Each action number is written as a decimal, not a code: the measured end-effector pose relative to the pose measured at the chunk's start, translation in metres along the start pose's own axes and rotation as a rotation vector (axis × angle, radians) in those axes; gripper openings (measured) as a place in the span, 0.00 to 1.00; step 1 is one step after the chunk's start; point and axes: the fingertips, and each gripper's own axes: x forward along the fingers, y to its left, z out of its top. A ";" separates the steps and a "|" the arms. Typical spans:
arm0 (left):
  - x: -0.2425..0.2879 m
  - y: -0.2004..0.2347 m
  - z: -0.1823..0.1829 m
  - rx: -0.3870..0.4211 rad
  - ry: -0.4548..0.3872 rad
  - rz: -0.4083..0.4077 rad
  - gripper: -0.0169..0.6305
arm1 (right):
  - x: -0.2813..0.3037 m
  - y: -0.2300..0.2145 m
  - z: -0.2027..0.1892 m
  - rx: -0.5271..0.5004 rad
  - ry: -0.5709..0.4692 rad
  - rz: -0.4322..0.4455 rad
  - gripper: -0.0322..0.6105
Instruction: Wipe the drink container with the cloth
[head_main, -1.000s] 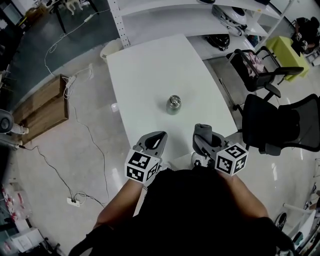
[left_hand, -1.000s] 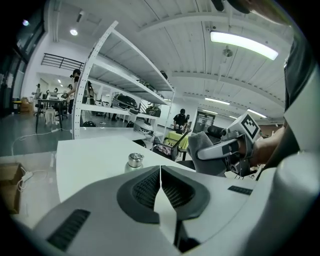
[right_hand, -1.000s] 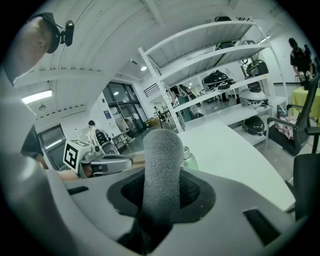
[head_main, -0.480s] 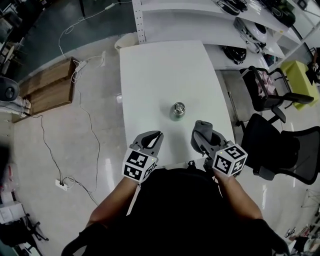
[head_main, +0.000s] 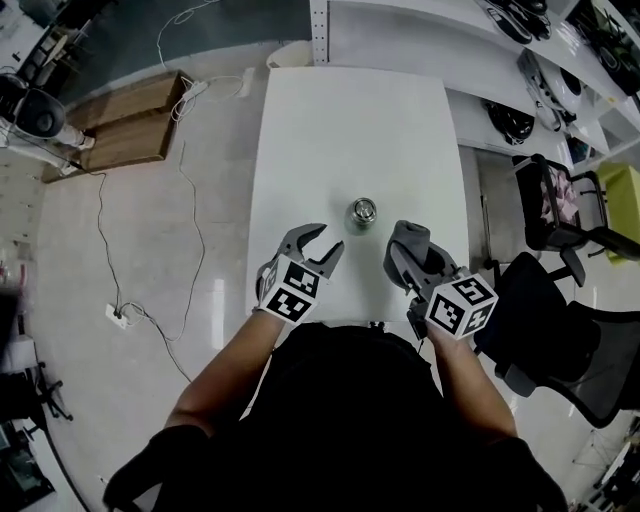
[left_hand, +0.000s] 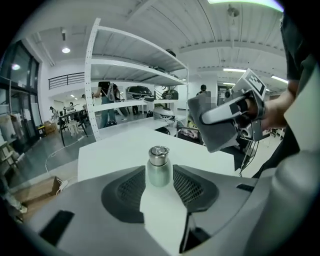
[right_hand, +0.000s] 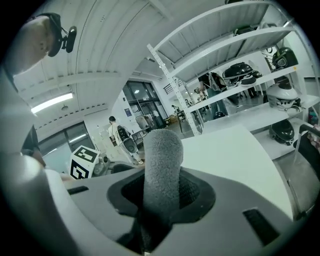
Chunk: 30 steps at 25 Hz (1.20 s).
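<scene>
Standing upright on the white rectangular table (head_main: 300, 130), the small brushed-steel drink container (head_main: 362, 213) has a squat cylindrical body, a narrower neck and a shiny cap with a ring on top. It sits about midway between the left and right edges, in the near half, with bare tabletop all round it and a long stretch toward the far edge. The left gripper (head_main: 329, 241) hovers just near-left of it; its jaws have just been opening and stand apart with nothing between them. The right gripper (head_main: 412, 250), near-right of the container, is clamped on a folded grey fleecy cloth (right_hand: 161, 160). Black office chairs (head_main: 560, 330) crowd the table's right edge, and pale floor lies along its left.
</scene>
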 end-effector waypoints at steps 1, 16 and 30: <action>0.007 0.000 0.000 0.013 0.016 0.003 0.29 | 0.004 -0.003 0.001 0.004 0.000 0.013 0.22; 0.092 0.003 0.005 0.080 0.104 -0.066 0.43 | 0.112 0.001 0.037 -0.039 0.114 0.196 0.22; 0.104 0.007 0.011 0.088 0.054 -0.052 0.43 | 0.151 -0.007 0.015 -0.314 0.221 0.166 0.22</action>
